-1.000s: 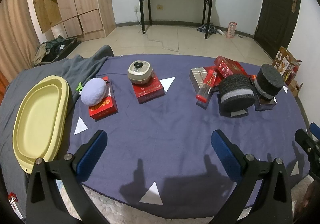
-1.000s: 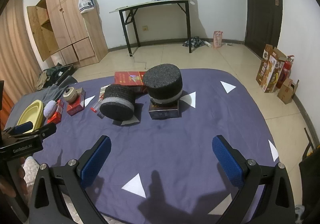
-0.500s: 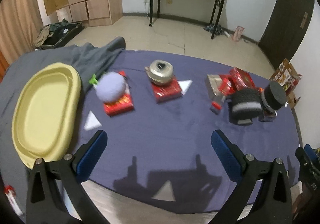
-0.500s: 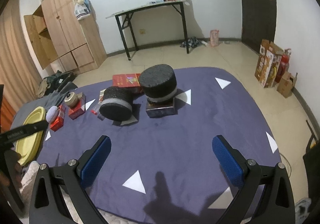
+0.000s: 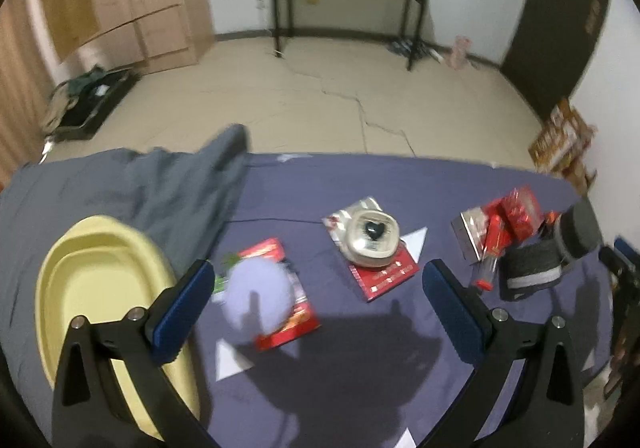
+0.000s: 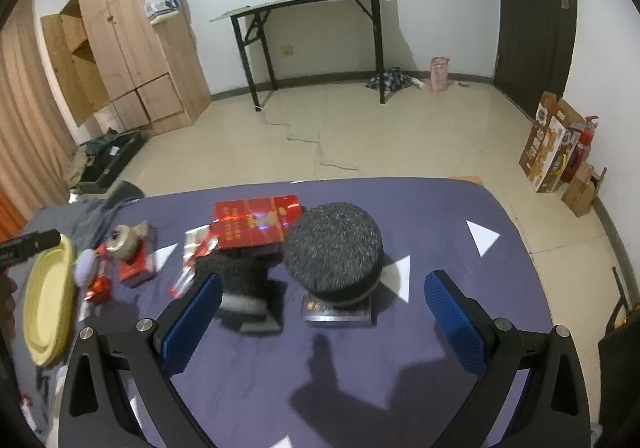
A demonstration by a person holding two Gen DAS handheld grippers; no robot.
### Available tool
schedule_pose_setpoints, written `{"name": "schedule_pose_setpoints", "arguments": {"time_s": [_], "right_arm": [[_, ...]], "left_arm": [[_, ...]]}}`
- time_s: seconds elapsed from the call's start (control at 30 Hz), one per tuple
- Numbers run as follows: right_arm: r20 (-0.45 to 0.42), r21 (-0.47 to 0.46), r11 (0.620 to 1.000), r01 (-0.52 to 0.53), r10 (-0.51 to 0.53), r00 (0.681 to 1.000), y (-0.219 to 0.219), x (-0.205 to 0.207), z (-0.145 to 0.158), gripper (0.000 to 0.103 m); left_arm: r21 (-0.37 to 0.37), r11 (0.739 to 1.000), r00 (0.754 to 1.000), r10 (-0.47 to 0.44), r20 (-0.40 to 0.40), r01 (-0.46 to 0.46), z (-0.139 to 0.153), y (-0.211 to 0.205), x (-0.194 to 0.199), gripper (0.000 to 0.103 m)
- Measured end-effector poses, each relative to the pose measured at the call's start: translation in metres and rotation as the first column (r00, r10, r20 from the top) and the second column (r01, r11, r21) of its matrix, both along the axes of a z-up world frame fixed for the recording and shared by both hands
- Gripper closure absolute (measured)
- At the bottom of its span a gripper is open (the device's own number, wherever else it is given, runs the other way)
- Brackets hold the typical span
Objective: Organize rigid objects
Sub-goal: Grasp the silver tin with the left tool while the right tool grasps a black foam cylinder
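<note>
Both claws looked basically the same: the left claw (image 5: 318, 302) and right claw (image 6: 322, 318) had matte black angular arms, textured blue pads (image 6: 456, 324) on the fingers, and shiny silver screws (image 5: 499, 314) at the joints.

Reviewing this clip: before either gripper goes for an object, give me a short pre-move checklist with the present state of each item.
1. Left gripper open and empty: ok.
2. Right gripper open and empty: ok.
3. Yellow tray free of objects: ok; its near end is hidden behind a left finger.
4. Lavender ball between the left fingers: not ok; it sits near the left finger, on a red box.
5. Upright black foam cylinder between the right fingers: ok; it stands on a dark box.
6. Left view sharp enough to judge contact: cannot tell; the picture is blurred.
</note>
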State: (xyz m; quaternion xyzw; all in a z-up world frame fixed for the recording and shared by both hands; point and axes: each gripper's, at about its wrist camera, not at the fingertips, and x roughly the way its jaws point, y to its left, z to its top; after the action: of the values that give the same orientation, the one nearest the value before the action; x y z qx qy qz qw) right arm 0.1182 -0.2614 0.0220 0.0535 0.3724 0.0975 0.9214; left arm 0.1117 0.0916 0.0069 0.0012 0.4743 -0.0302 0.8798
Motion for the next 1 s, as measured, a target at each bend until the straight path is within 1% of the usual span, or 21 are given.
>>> {"name": "schedule_pose_setpoints", "arguments": {"time_s": [0.1, 0.13, 0.2, 0.33, 0.37, 0.4, 0.43, 0.47, 0.5, 0.53, 0.57, 0.6, 0.63, 0.67, 0.73, 0.8, 0.83, 0.87, 0.93, 1.0], "right_arm": [[-0.053, 0.003, 1.000, -0.026, 0.026, 0.998, 0.010, 0.021, -0.016, 0.000], [-0.072, 0.003, 1.000, -0.028, 0.028, 0.997, 0.012, 0.026, -0.022, 0.000], [-0.071, 0.005, 1.000, -0.018, 0.018, 0.997, 0.014, 0.033, -0.026, 0.000], [-0.064, 0.003, 0.999, -0.045, 0.045, 0.997, 0.017, 0.050, -0.032, 0.000], [-0.062, 0.000, 0.999, -0.047, 0.047, 0.997, 0.018, 0.053, -0.033, 0.000], [-0.059, -0.008, 0.999, -0.048, 0.048, 0.997, 0.018, 0.054, -0.036, 0.000], [-0.070, -0.038, 0.998, -0.047, 0.044, 0.997, 0.022, 0.059, -0.040, 0.001], [-0.080, -0.056, 0.997, -0.047, 0.042, 0.996, 0.023, 0.060, -0.043, 0.001], [-0.082, -0.061, 0.997, -0.050, 0.045, 0.996, 0.024, 0.062, -0.046, 0.007], [-0.079, -0.061, 0.996, -0.061, 0.056, 0.995, 0.026, 0.064, -0.048, 0.014], [-0.066, -0.080, 0.995, -0.062, 0.057, 0.996, 0.028, 0.065, -0.050, 0.020], [-0.049, -0.097, 0.994, -0.059, 0.054, 0.997, 0.029, 0.065, -0.050, 0.034], [-0.034, -0.108, 0.992, -0.065, 0.062, 0.998, 0.031, 0.064, -0.051, 0.036], [-0.026, -0.096, 0.993, -0.074, 0.072, 0.997, 0.030, 0.063, -0.051, 0.036], [-0.007, -0.071, 0.994, -0.087, 0.087, 0.996, 0.029, 0.058, -0.049, 0.037], [0.019, -0.067, 0.993, -0.101, 0.102, 0.995, 0.027, 0.053, -0.046, 0.037], [0.040, -0.061, 0.993, -0.100, 0.102, 0.994, 0.024, 0.049, -0.044, 0.037], [0.053, -0.061, 0.994, -0.096, 0.099, 0.994, 0.023, 0.046, -0.043, 0.037], [0.077, -0.056, 0.995, -0.085, 0.089, 0.993, 0.019, 0.040, -0.042, 0.037], [0.073, -0.054, 0.995, -0.081, 0.085, 0.994, 0.013, 0.038, -0.041, 0.037]], "left_arm": [[0.035, 0.998, 0.998, -0.057, -0.012, 0.057, -0.021, -0.019, 0.016, 0.000], [0.041, 0.997, 0.998, -0.061, -0.016, 0.061, -0.024, -0.021, 0.020, 0.000], [0.048, 0.997, 0.998, -0.067, -0.022, 0.068, -0.033, -0.024, 0.029, 0.000], [0.026, 0.998, 0.998, -0.058, -0.022, 0.058, -0.041, -0.020, 0.042, 0.001], [0.017, 0.998, 0.998, -0.057, -0.029, 0.058, -0.044, -0.019, 0.045, 0.006], [-0.009, 0.998, 0.997, -0.070, -0.044, 0.070, -0.047, -0.020, 0.047, 0.012], [-0.021, 0.997, 0.995, -0.082, -0.060, 0.081, -0.051, -0.022, 0.049, 0.022], [-0.027, 0.995, 0.993, -0.095, -0.073, 0.093, -0.054, -0.024, 0.051, 0.022], [-0.028, 0.995, 0.993, -0.101, -0.067, 0.099, -0.055, -0.025, 0.051, 0.023], [-0.026, 0.994, 0.993, -0.106, -0.060, 0.104, -0.055, -0.026, 0.050, 0.029], [-0.032, 0.994, 0.993, -0.108, -0.048, 0.107, -0.053, -0.028, 0.049, 0.042], [-0.042, 0.994, 0.994, -0.105, -0.036, 0.103, -0.050, -0.028, 0.049, 0.048], [-0.044, 0.994, 0.995, -0.097, -0.035, 0.096, -0.049, -0.029, 0.051, 0.049], [-0.052, 0.995, 0.996, -0.084, -0.039, 0.082, -0.047, -0.028, 0.051, 0.049], [-0.049, 0.995, 0.995, -0.094, -0.042, 0.092, -0.046, -0.030, 0.052, 0.049], [-0.046, 0.994, 0.994, -0.103, -0.034, 0.101, -0.044, -0.029, 0.050, 0.049], [-0.057, 0.994, 0.994, -0.099, -0.036, 0.097, -0.043, -0.028, 0.051, 0.050], [-0.068, 0.994, 0.995, -0.089, -0.036, 0.087, -0.041, -0.025, 0.050, 0.054], [-0.085, 0.993, 0.996, -0.080, -0.039, 0.077, -0.035, -0.019, 0.048, 0.054], [-0.092, 0.993, 0.996, -0.083, -0.025, 0.080, -0.027, -0.014, 0.044, 0.054]]}}
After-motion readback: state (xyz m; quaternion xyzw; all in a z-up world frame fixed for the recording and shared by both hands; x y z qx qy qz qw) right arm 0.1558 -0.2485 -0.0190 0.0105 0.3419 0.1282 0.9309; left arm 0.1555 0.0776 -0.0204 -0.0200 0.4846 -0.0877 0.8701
